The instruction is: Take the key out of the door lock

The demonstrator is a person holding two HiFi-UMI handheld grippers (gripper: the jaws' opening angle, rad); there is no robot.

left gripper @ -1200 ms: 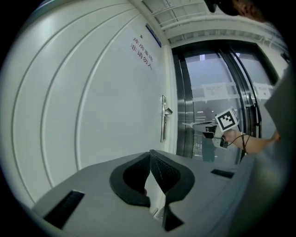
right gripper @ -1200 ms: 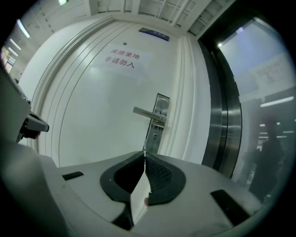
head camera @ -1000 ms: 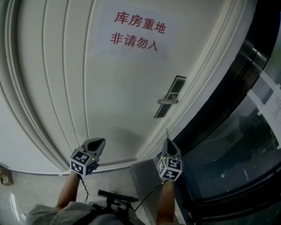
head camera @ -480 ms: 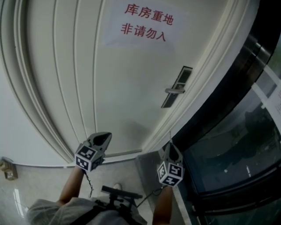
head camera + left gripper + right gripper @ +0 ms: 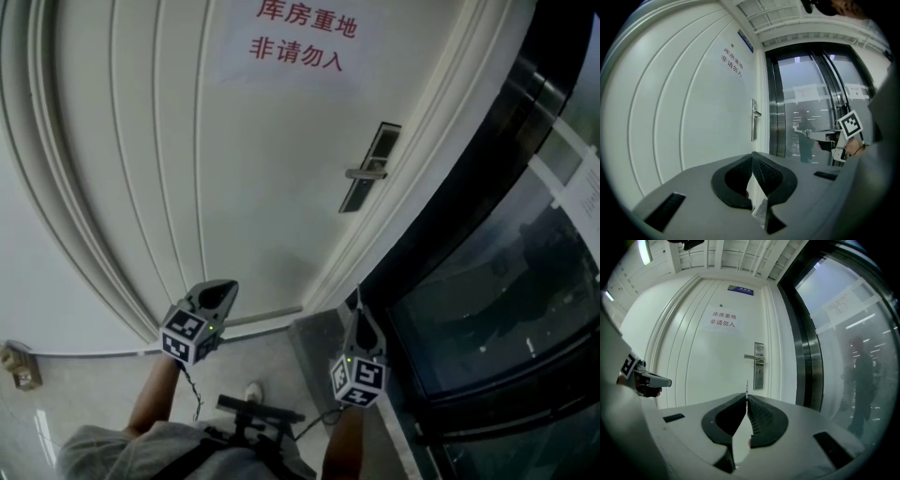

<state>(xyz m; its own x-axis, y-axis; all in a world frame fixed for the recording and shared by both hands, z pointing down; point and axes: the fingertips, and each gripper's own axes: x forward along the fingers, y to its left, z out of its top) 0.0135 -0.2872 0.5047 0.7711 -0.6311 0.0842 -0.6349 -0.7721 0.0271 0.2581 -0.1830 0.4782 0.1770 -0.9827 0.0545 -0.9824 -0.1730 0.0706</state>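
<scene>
Key (image 5: 746, 386) is, as far as I can judge, the thin metal blade standing edge-on out of the tips of the right gripper (image 5: 746, 396). Its jaws are pinched together on the blade. The left gripper (image 5: 752, 154) has its jaws closed tip to tip on nothing.

Over the last second the right gripper has sunk a little and drawn slightly away from the white door (image 5: 253, 187), while the left has barely moved. Neither has changed its hold. Both hang low, well apart from the lock plate (image 5: 368, 180), so the key seems already out and is simply being carried off.

The head view shows both grippers and the forearms, but the blade there is a hairline and the lock plate is a small slanted strip. The right gripper view faces the plate squarely, with the lever handle (image 5: 753, 357) above a small keyhole. I can make out nothing projecting from that keyhole. That view also takes in the blue plate (image 5: 740, 289) above the door, which the head view cuts off beyond the paper sign (image 5: 298, 37).
</scene>
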